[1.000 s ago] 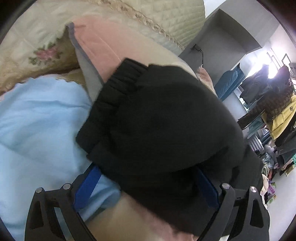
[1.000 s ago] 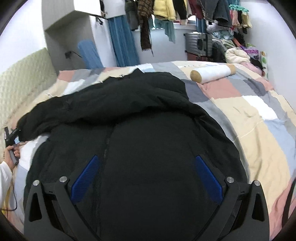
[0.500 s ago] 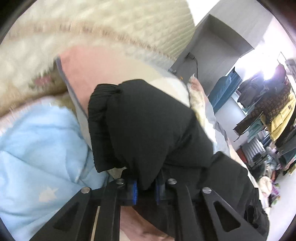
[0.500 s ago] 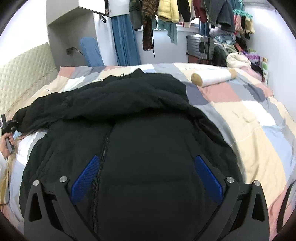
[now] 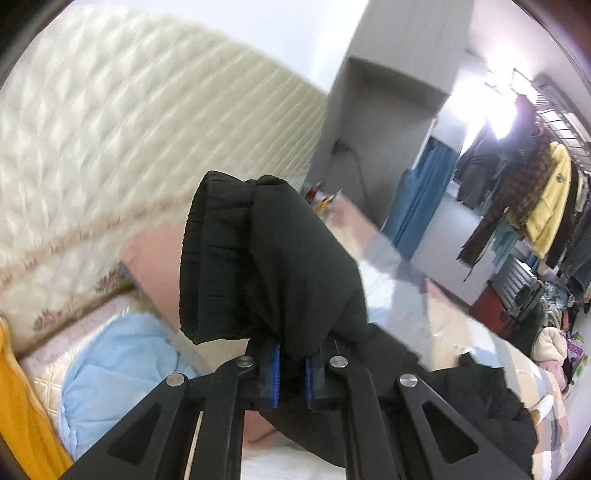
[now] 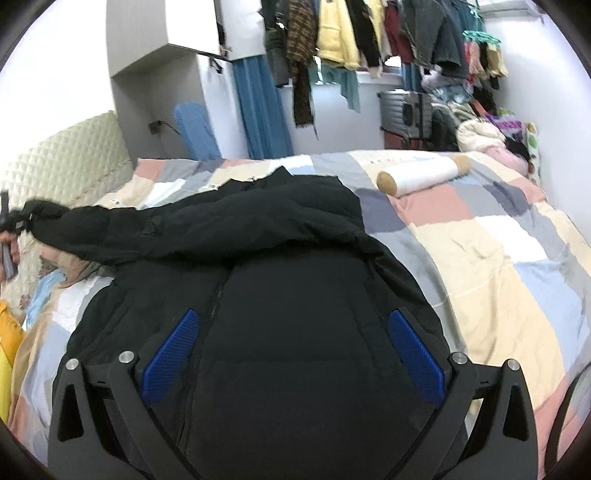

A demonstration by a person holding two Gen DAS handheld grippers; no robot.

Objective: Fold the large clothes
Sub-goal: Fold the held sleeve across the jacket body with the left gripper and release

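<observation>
- The left tongs (image 5: 291,373) are clamped on the cuff end of the black jacket's sleeve (image 5: 258,258), held up off the bed; the pinch takes only a small bunch of slippery puffy fabric, so the sleeve could slide out if it is swung across fast.
- The right tongs (image 6: 291,354) stand wide and hold nothing, hovering over the body of the black jacket (image 6: 280,295); with nothing pinning the body, a pull on the sleeve may drag the whole coat toward the headboard (image 5: 110,129) and spoil the fold.
- The jacket lies zip-up across a patchwork quilt (image 6: 498,258) on the bed; the soft cover may wrinkle under it.
- A white bolster (image 6: 421,173) lies well apart on the quilt; a light-blue pillow (image 5: 118,369) sits near the headboard; 1 crowded rail of hanging clothes (image 6: 369,33) fills the far wall.
</observation>
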